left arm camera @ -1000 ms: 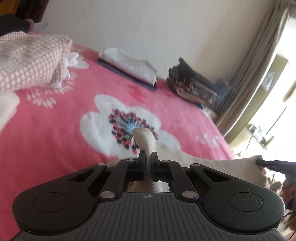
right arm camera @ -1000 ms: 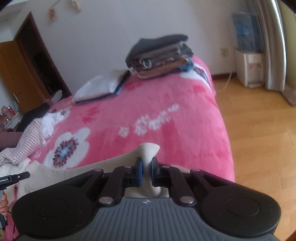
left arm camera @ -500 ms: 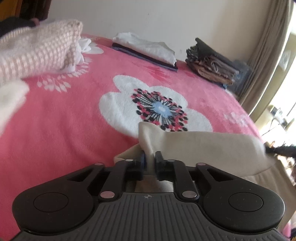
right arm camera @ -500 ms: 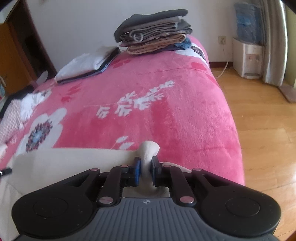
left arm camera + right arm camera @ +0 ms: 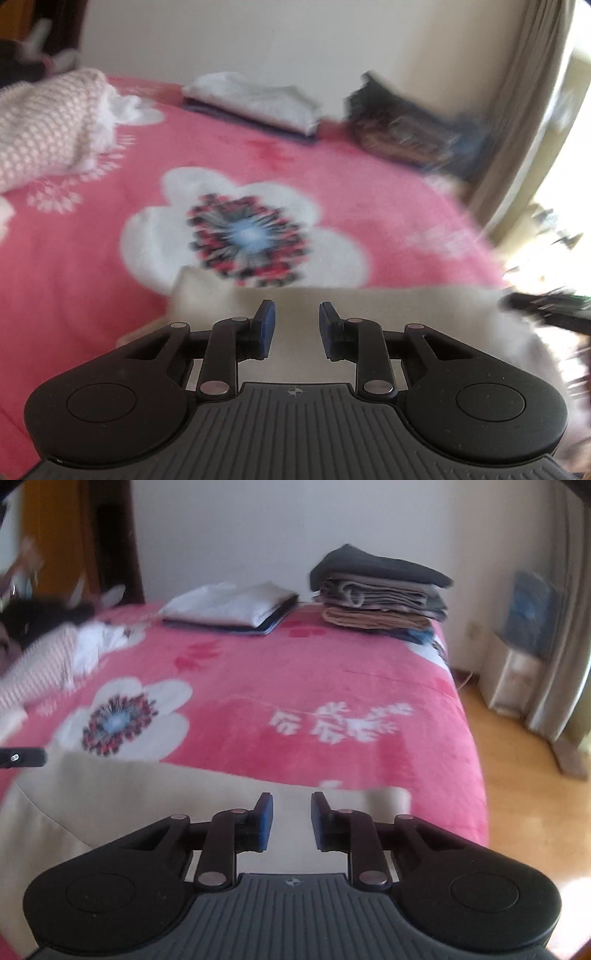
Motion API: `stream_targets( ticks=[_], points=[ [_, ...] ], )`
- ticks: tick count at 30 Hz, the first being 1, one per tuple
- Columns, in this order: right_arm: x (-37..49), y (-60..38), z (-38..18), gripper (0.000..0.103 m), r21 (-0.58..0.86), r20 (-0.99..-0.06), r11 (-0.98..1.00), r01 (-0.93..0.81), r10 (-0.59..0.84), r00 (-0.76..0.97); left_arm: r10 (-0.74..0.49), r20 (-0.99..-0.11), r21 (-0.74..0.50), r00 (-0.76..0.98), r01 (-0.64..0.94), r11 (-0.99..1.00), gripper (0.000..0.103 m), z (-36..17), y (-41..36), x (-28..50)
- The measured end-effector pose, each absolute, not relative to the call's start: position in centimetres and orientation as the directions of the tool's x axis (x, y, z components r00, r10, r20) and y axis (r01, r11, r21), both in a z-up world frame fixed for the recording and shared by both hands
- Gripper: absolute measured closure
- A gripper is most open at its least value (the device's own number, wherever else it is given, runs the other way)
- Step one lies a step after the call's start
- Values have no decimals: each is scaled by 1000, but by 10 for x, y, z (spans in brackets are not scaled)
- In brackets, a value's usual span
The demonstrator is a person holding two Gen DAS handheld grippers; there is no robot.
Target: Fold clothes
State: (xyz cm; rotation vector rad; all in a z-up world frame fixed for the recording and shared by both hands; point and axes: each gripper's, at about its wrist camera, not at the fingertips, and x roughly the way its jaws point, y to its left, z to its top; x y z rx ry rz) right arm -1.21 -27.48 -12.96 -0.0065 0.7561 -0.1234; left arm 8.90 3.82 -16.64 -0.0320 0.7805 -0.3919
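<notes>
Left gripper closing slightly, right gripper opening; nothing pinched now. Both have released the beige garment, apparently flat on near bed. Fold laid.

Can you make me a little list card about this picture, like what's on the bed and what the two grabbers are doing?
bed cover: pink blanket with white flowers
garment being folded: cream cloth, lying flat at the near edge
left gripper: jaws closing a little, nothing pinched, cloth below
right gripper: jaws opening, nothing pinched, cloth below
folded piles at the far end: white pile; dark pile
unfolded heap: pink knit, far left
floor: wood
</notes>
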Motion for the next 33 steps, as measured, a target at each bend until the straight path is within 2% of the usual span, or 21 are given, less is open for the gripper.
stream_targets(
  ticks=[1, 2, 5, 10, 13, 16, 17, 19, 22, 24, 26, 29, 33],
  points=[
    [-7, -277, -142, 80, -104, -692, 984, 142, -174, 701, -335, -691, -168, 640, 309, 936, 83, -177, 42, 92],
    [-5, -288, -158, 81, -118, -714, 975, 189, -216, 666, -360, -674, -217, 645, 293, 931, 83, -183, 50, 93],
    [-14, -314, -157, 87, 12, -721, 963, 270, -178, 669, -380, -664, -240, 644, 298, 924, 83, -182, 57, 92],
    [-34, -320, -131, 87, 56, -666, 951, 304, -192, 721, -385, -657, -246, 648, 298, 922, 83, -184, 58, 93],
    [-24, -338, -165, 85, -18, -737, 933, 359, -255, 626, -363, -657, -200, 661, 312, 929, 83, -176, 49, 91],
    [-31, -350, -159, 83, 46, -728, 910, 411, -251, 638, -295, -644, -72, 706, 328, 942, 77, -158, 43, 76],
    [-35, -345, -147, 83, 23, -709, 911, 412, -276, 649, -300, -628, -55, 718, 343, 938, 77, -149, 42, 70],
    [-46, -326, -122, 83, 38, -663, 938, 343, -233, 711, -345, -594, -49, 727, 396, 917, 77, -132, 40, 57],
    [-45, -286, -103, 83, 48, -635, 984, 173, -103, 765, -489, -566, -68, 664, 553, 830, 77, -116, 13, 41],
    [-34, -257, -105, 83, 57, -628, 997, 54, -6, 778, -554, -544, -77, 630, 620, 781, 77, -117, -13, 34],
    [-14, -240, -120, 84, 84, -644, 996, 13, 44, 764, -606, -536, -123, 587, 656, 744, 77, -128, -36, 35],
    [17, -236, -165, 84, 119, -716, 992, 31, 64, 695, -530, -659, -72, 533, 656, 751, 77, -171, -70, 54],
    [10, -236, -161, 84, 98, -718, 995, 36, 46, 694, -517, -653, -58, 553, 644, 762, 76, -161, -57, 48]
  ],
)
